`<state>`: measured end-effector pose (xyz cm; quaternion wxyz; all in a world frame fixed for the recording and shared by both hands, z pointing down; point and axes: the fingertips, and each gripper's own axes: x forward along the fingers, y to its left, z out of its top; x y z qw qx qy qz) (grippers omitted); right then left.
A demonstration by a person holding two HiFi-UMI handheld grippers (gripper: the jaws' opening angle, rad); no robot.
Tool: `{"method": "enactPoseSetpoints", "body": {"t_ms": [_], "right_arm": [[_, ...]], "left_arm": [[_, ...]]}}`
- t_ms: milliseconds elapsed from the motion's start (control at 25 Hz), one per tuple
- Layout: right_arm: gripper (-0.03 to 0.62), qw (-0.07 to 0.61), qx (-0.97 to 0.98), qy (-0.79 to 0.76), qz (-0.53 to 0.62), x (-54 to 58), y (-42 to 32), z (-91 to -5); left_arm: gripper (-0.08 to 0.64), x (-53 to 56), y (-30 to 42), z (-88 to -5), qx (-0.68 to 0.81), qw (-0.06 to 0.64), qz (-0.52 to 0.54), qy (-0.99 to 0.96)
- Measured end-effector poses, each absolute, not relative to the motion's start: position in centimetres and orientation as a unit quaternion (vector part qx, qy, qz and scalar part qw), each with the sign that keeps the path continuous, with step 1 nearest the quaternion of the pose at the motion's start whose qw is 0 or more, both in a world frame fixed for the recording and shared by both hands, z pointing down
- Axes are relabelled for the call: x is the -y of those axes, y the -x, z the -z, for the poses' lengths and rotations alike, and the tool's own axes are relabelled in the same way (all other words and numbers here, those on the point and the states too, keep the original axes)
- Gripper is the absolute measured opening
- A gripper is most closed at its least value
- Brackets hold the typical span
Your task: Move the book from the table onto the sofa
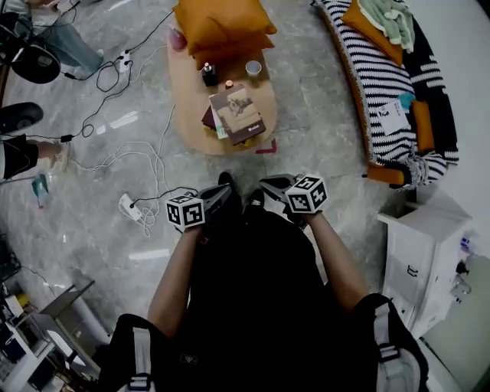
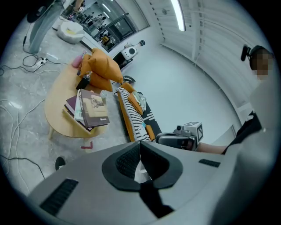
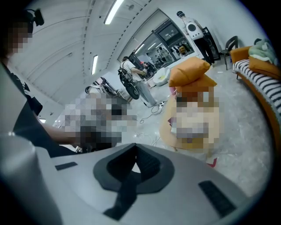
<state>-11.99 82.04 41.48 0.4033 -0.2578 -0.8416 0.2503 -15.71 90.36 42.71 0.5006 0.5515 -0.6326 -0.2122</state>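
Counted on the low oval wooden table (image 1: 187, 88): one stack of at least three books, topped by a brown-covered book (image 1: 239, 109) lying flat toward the table's near end. Also two orange cushions (image 1: 223, 27) piled one on the other at the far end. Between them, one white cup (image 1: 253, 68) and one small dark bottle (image 1: 208, 74), near each other.

One black-and-white striped sofa (image 1: 383, 80) right of the table and apart from it, carrying one orange pillow (image 1: 367, 27) with a pale green cloth (image 1: 392, 17) heaped on it.

Two grippers, each with a marker cube, held side by side close to the person's body, short of the table's near end. Left gripper (image 1: 224, 182): jaws pressed together, nothing between. Right gripper (image 1: 268, 184): likewise closed and empty. Neither touching the book.

Underfoot, a glossy grey marbled floor (image 1: 321, 99). Across its left part, loose white and black cables (image 1: 145, 153) and one white power strip (image 1: 129, 207). One red L-shaped tape mark (image 1: 266, 147) just off the table's near edge. One white cabinet (image 1: 425, 245) at the near right.

Around it, white walls and a white ceiling with long strip lights (image 2: 178, 13), seen from the gripper views.
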Motion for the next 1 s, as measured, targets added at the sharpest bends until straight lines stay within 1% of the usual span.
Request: {"method": "enactPoseSetpoints", "body": {"t_ms": [240, 480, 1000], "right_arm": [[0.008, 0.424, 0.838, 0.251, -0.233, -82.8, 15.4, -41.7], [0.008, 0.394, 0.847, 0.218, -0.283, -83.5, 19.8, -40.8], [0.008, 0.412, 0.832, 0.238, -0.285, -83.9, 23.5, -42.7]], "left_arm": [[0.011, -89.6, 19.2, -43.6, 0.605, 0.512, 0.232, -0.564], [0.011, -90.0, 22.0, -44.9, 0.580, 0.530, 0.225, -0.576], [0.011, -89.6, 24.9, -47.2, 0.585, 0.548, 0.268, -0.534]]}}
